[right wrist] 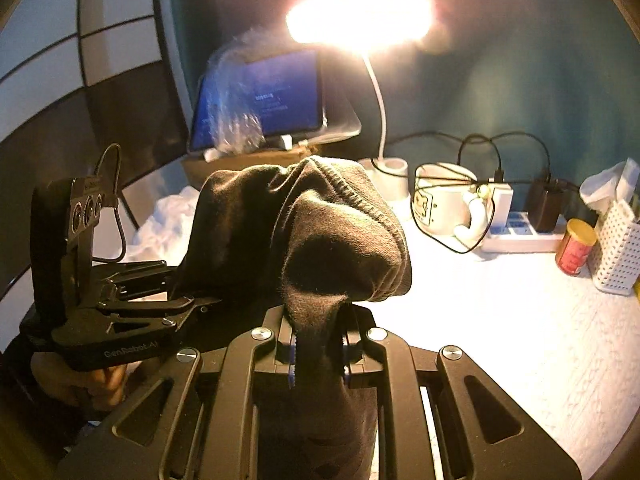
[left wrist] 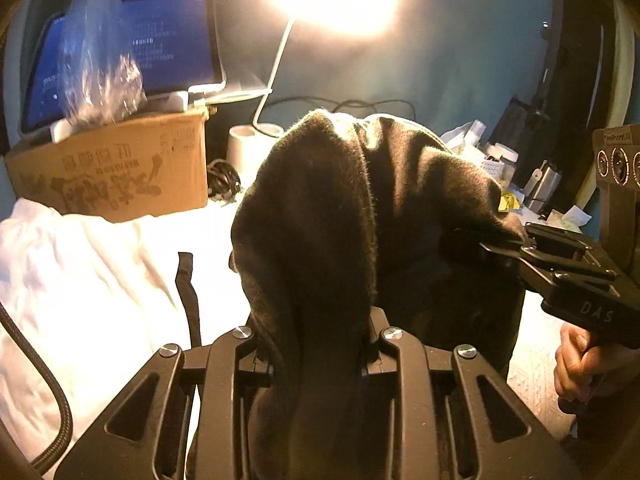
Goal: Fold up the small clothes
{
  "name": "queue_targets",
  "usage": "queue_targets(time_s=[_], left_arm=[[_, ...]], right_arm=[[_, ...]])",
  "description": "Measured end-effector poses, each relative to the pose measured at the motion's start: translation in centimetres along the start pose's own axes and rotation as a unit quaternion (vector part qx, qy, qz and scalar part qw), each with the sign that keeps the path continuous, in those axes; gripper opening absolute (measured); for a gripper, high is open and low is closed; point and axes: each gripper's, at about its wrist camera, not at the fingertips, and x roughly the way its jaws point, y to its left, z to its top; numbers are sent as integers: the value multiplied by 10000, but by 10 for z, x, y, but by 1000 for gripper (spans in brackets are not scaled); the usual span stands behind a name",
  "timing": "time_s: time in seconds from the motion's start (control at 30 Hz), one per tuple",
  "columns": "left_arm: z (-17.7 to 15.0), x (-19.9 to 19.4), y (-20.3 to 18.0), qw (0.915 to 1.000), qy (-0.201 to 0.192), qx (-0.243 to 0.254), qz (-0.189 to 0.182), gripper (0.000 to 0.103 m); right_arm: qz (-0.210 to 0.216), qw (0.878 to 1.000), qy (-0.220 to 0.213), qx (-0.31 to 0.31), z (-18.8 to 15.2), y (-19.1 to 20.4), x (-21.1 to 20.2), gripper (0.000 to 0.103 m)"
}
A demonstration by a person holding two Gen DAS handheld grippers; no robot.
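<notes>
A dark brown knit garment point(left wrist: 340, 216) is held up in the air between both grippers, draped and bunched over them. My left gripper point(left wrist: 320, 344) is shut on one edge of it; it also shows in the right wrist view point(right wrist: 200, 302), at the left. My right gripper point(right wrist: 318, 344) is shut on another part, where the ribbed cuff point(right wrist: 360, 208) folds over; it also shows in the left wrist view point(left wrist: 492, 246), at the right. The fingertips are hidden by the cloth.
A white cloth point(left wrist: 80, 280) lies on the white table point(right wrist: 500, 320) at the left, with a cardboard box point(left wrist: 120, 172), tablet point(right wrist: 272, 96) and lit desk lamp point(right wrist: 360, 16) behind. A mug point(right wrist: 444, 200), power strip point(right wrist: 520, 236), red can point(right wrist: 576, 246) and white basket point(right wrist: 618, 252) stand at the back right.
</notes>
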Motion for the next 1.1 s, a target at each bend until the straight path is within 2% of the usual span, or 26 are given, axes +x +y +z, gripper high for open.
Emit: queue_targets(time_s=[0.57,0.7,0.9,1.1], left_arm=[[-5,60,27,9960,723,-520,49,27],[-7,65,38,9933,906,-719,6,30],[-3,67,35,9922,1081,-608,138,31],[2,68,39,9914,1137,-607,229,32]], right_arm=[[-38,9968,753,263,-20,-35,69,17],[-68,9939,1001,462,-25,-45,84,17],[60,9860,1367,953,-32,-64,102,29],[328,9785,1419,1461,-31,-80,113,33]])
